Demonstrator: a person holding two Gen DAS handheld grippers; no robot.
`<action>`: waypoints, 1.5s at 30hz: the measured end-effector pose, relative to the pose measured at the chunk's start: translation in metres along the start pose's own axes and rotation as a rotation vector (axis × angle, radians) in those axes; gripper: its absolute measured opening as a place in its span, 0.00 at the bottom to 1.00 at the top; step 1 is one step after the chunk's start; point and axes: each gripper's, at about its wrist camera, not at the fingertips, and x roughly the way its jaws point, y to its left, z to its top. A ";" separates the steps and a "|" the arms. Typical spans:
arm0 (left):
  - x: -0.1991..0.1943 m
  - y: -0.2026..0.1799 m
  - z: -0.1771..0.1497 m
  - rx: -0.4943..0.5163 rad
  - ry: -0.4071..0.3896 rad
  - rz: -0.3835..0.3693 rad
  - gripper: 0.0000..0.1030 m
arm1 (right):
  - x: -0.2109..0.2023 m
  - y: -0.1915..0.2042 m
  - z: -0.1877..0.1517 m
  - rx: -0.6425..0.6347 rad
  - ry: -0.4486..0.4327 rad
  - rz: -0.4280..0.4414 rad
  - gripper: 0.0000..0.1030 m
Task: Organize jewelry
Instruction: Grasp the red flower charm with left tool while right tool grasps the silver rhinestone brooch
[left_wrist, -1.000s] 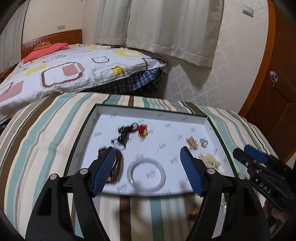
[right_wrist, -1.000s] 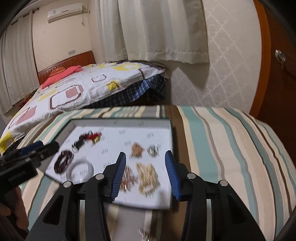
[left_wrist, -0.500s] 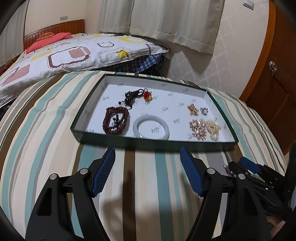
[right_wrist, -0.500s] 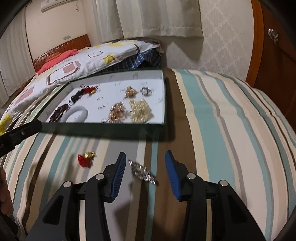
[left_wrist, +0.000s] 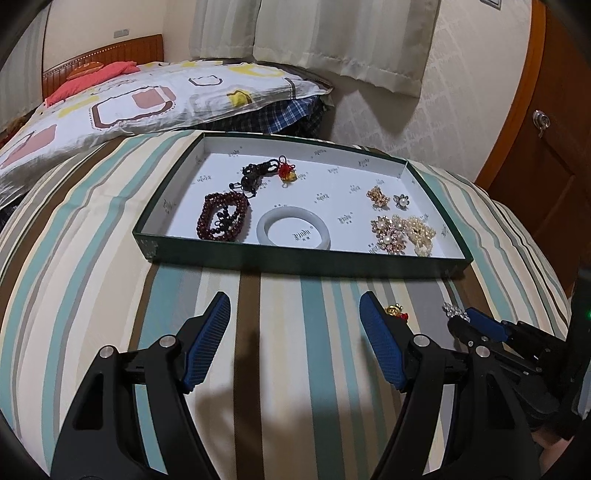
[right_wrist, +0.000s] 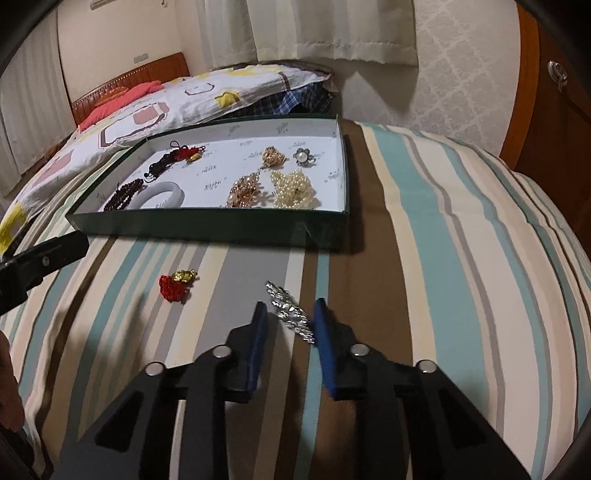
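1. Jewelry is split between two places now: most of it lies in the green tray (right_wrist: 207, 225), while a silver rhinestone piece (right_wrist: 290, 312) and a red-and-gold charm (right_wrist: 176, 282) lie loose on the striped bedspread (right_wrist: 443, 240), on my side of the tray's near wall.
2. A second ago both grippers hung over the tray; I have since pulled them back and lowered them toward the cloth. From that I judge the tray's contents are settled for now and the two strays are next.
3. My right gripper (right_wrist: 288, 317) has closed in on the silver piece, which now lies between the fingertips. The jaws are narrowed to a moderate gap and hold nothing; I cannot tell whether the pads touch it yet.
4. My left gripper (left_wrist: 295, 314) is spread wide and empty over bare cloth. In its view the charm sits at about 2 o'clock, just past the right fingertip, with the silver piece and the right gripper further out toward 3 o'clock.
5. In the tray: dark red beads (left_wrist: 221, 216) and a pale bangle (left_wrist: 293, 230) toward 12 o'clock of the left view, a black cord with a red knot (left_wrist: 264, 173) behind them, brooches and pearls (left_wrist: 404, 232) at 1 o'clock.
6. Obstacles, as I judge them: the tray's near wall must be cleared on the carry, and the soft cloth may bunch under the fingertips.
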 end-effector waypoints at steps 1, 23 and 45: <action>0.000 -0.001 -0.001 0.002 0.003 -0.001 0.69 | -0.001 0.001 -0.001 -0.001 0.002 0.005 0.16; 0.022 -0.055 -0.020 0.113 0.061 -0.040 0.67 | -0.016 -0.022 0.001 0.064 -0.039 -0.024 0.15; 0.044 -0.075 -0.020 0.176 0.095 -0.060 0.16 | -0.013 -0.026 -0.001 0.111 -0.038 0.025 0.15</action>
